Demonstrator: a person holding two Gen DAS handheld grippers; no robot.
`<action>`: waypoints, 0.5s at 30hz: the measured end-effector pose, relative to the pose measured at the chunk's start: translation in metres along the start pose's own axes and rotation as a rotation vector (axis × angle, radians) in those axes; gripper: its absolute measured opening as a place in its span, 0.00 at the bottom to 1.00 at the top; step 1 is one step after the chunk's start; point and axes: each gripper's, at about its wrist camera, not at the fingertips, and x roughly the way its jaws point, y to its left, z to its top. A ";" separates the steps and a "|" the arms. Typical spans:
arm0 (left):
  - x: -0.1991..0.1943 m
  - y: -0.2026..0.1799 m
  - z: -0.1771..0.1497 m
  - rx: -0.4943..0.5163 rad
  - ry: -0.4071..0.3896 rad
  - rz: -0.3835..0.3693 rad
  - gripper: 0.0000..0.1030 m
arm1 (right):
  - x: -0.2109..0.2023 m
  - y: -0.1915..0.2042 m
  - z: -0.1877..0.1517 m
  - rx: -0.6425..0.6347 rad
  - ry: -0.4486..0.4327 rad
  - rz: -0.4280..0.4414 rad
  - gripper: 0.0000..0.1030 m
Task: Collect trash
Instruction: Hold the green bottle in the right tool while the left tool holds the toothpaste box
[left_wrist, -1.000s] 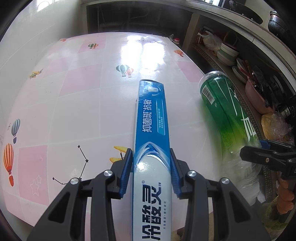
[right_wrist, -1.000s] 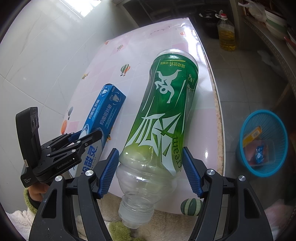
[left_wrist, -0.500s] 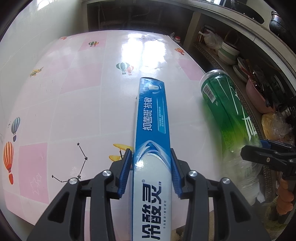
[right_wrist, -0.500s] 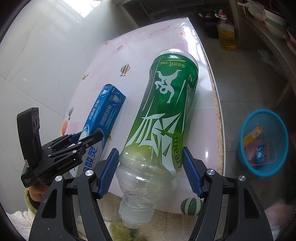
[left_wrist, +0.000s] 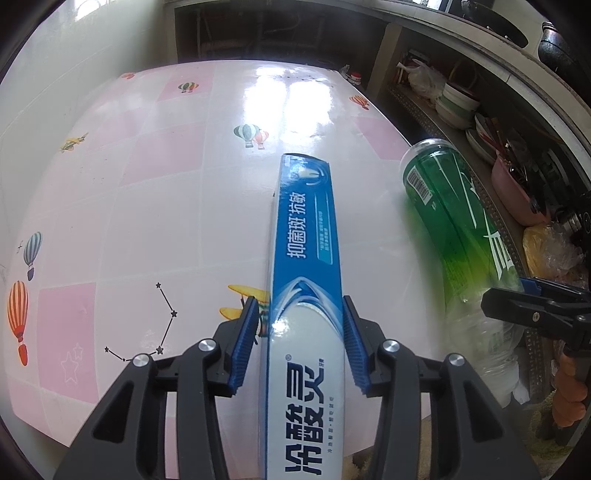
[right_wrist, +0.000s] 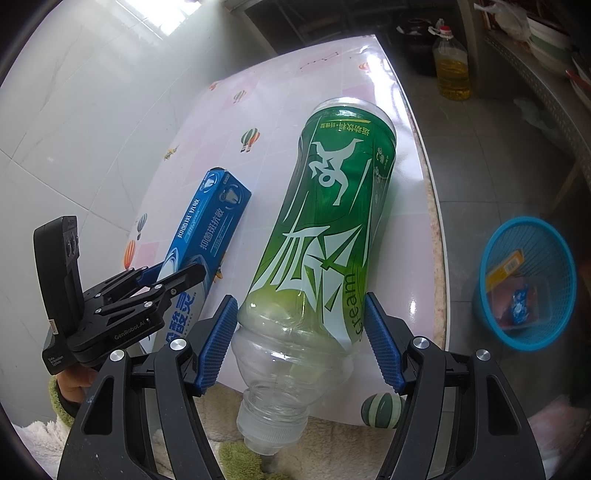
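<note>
On my left, the left tongs (left_wrist: 299, 332) straddle the toothpaste box (left_wrist: 308, 236), which lies flat on the surface (left_wrist: 147, 177), a glossy sheet of pink and white squares printed with balloons and small planes. The box runs lengthwise away from the camera, its white end near me and its blue end far out. The blue pads (left_wrist: 245, 343) stand on either side of it with a sliver of gap on the left side, and the jaws are opening, so I read these tongs as released with the box between them, not clamped on it. In the right wrist view the same left tongs (right_wrist: 173, 273) show from the side, held by a hand (right_wrist: 75, 380) in a fuzzy green cuff, their tips over the white end of the toothpaste box (right_wrist: 212, 221).

Further right lies the green bottle (right_wrist: 325, 229), on its side near the surface's right edge and just beside the box, its neck hanging over the near edge toward me. The right tongs (right_wrist: 301, 339) sit around its clear shoulder. The right pad appears to touch the label, but the left one stands just off the plastic, so I judge these tongs released too.

Far right, on the floor below the surface, stands a blue basket (right_wrist: 491, 258) with some wrappers in it. Behind it, by the wall, is a jug of yellow oil (right_wrist: 451, 66).
</note>
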 end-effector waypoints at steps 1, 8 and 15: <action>0.000 0.001 0.000 -0.001 0.000 -0.001 0.42 | 0.000 0.000 0.000 0.000 0.000 0.000 0.63; 0.000 0.001 0.000 0.001 0.000 0.000 0.43 | 0.000 0.000 0.000 0.000 0.000 0.000 0.63; 0.000 0.002 0.000 0.001 0.001 -0.002 0.44 | 0.000 0.000 0.000 0.000 -0.001 0.000 0.63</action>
